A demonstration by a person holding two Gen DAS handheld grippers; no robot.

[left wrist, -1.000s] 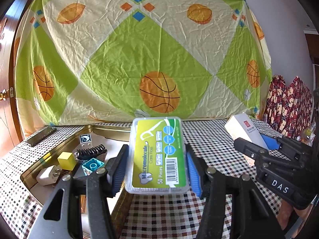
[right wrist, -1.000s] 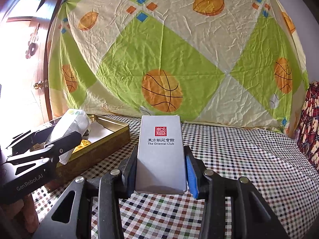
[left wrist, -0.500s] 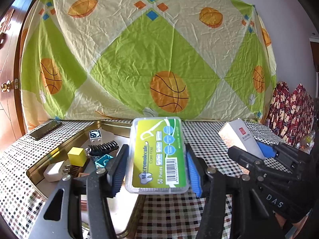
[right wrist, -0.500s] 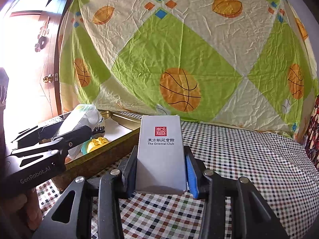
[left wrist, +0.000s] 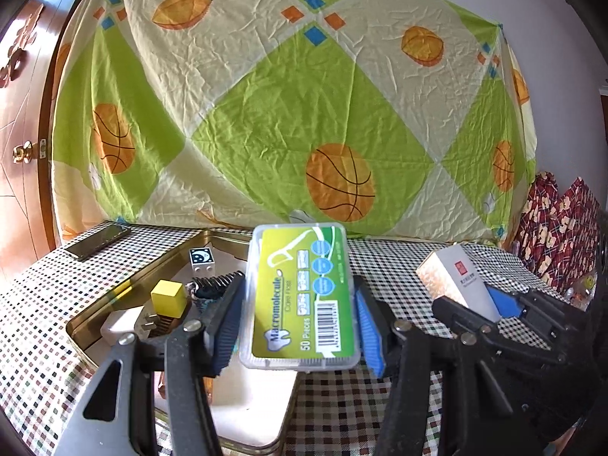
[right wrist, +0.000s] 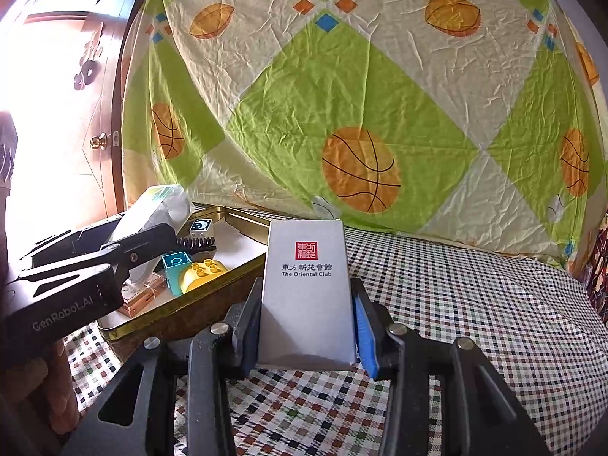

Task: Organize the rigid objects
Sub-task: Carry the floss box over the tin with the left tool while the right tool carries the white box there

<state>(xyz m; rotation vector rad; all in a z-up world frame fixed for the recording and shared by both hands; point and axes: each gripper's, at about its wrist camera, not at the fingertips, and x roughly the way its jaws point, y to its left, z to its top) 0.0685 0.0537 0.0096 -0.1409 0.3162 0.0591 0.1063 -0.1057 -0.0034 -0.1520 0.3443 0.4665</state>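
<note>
My left gripper [left wrist: 296,323] is shut on a clear green-labelled floss pick box [left wrist: 300,296], held above the right part of the gold metal tray [left wrist: 79,332]. My right gripper [right wrist: 307,323] is shut on a grey "The Oriental Club" box [right wrist: 306,292], held above the checkered cloth just right of the tray [right wrist: 182,307]. The right gripper and its box [left wrist: 456,281] show at the right of the left wrist view. The left gripper with its box [right wrist: 152,212] shows at the left of the right wrist view.
The tray holds a yellow cube [left wrist: 168,298], a white charger plug [left wrist: 121,325], a black comb [left wrist: 212,283], a small printed block [left wrist: 201,258], a teal brick [right wrist: 176,266] and a yellow brick [right wrist: 203,271]. A dark phone [left wrist: 97,241] lies at the back left.
Both grippers have risen and moved slightly left with their boxes. The left gripper now sits farther over the tray. Both grips are unchanged.
</note>
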